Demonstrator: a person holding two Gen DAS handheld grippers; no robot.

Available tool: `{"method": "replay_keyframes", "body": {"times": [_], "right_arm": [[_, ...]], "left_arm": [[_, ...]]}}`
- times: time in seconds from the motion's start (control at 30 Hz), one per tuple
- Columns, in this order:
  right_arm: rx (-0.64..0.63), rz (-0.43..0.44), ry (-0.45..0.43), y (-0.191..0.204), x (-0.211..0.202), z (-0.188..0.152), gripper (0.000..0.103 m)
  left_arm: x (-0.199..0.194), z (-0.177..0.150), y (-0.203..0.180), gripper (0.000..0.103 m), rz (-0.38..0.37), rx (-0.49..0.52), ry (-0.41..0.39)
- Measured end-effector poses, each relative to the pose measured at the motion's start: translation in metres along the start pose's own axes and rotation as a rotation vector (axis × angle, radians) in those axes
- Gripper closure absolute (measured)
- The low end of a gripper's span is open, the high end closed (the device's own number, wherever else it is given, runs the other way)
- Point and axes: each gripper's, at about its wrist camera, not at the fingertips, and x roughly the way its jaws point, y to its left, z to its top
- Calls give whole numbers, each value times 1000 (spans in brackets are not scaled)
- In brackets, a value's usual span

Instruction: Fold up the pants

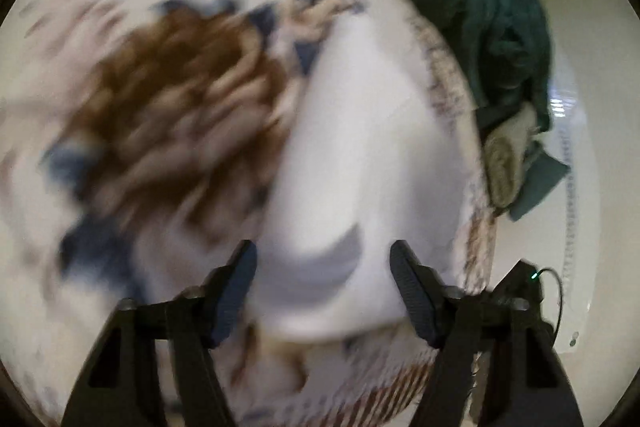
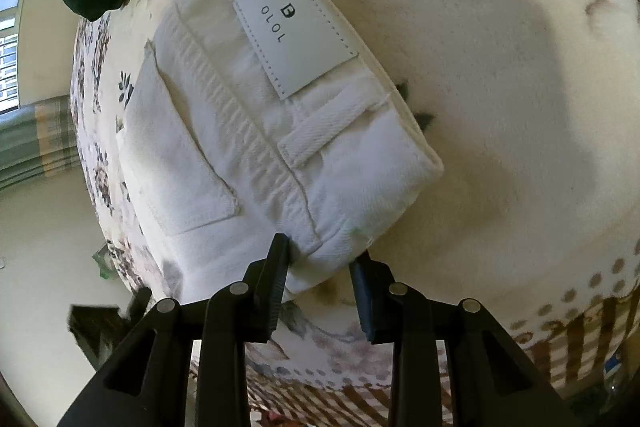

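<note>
On the right wrist view you can read one label: a white stitched patch (image 2: 295,27) sewn at the waistband of the folded white pants (image 2: 256,131). It carries a bold black "B" logo and, beneath it, the spaced letters "OLOL". The patch sits toward the far edge of the folded pants, with the lettering turned sideways to you. Your left wrist view is too blurred to show any text.
</note>
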Motion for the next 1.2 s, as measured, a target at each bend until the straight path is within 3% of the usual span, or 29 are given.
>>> {"method": "replay_keyframes", "body": {"times": [0.03,0.1,0.2,0.33,0.43,0.53,0.6,0.63,0.67,0.7,0.77,0.83,0.9,1.03,1.13,1.17,1.2], "right_arm": [[1,-8,-13,1,0,-1,71],[11,-14,-27,1,-1,-3,71],[24,-19,-29,1,2,-4,72],[33,-20,-21,1,3,-3,72],[34,-20,-14,1,3,1,72],[17,-22,-6,3,2,2,72],[21,-10,3,1,2,3,70],[25,-1,10,0,2,4,70],[30,7,14,-2,3,6,68],[36,14,17,-4,4,6,62],[53,27,20,-10,6,7,58],[80,61,9,-17,7,6,58],[96,112,-48,-22,1,1,78],[22,67,-102,-11,-12,-16,88],[36,73,-66,-16,-3,-13,86],[38,94,-53,-19,1,-9,81],[54,137,-38,-24,3,-5,68]], "left_arm": [[10,4,-5,83,23,25,18],[19,4,-4,82,26,39,38],[16,-3,5,83,21,39,39],[1,-26,23,82,58,46,97],[0,-36,36,83,87,-2,147],[-11,-31,40,82,70,-61,123],[-18,-20,35,74,51,-92,84],[-19,-14,31,56,36,-88,67],[-15,-7,25,27,38,-74,66],[-8,-2,20,23,30,-64,73],[15,6,10,23,28,-33,107],[35,10,4,23,84,-4,124],[43,11,3,23,91,9,133],[43,9,4,23,76,2,130],[42,8,9,23,77,-10,137],[41,7,11,23,81,-8,140],[37,6,15,23,84,-4,140]]}}
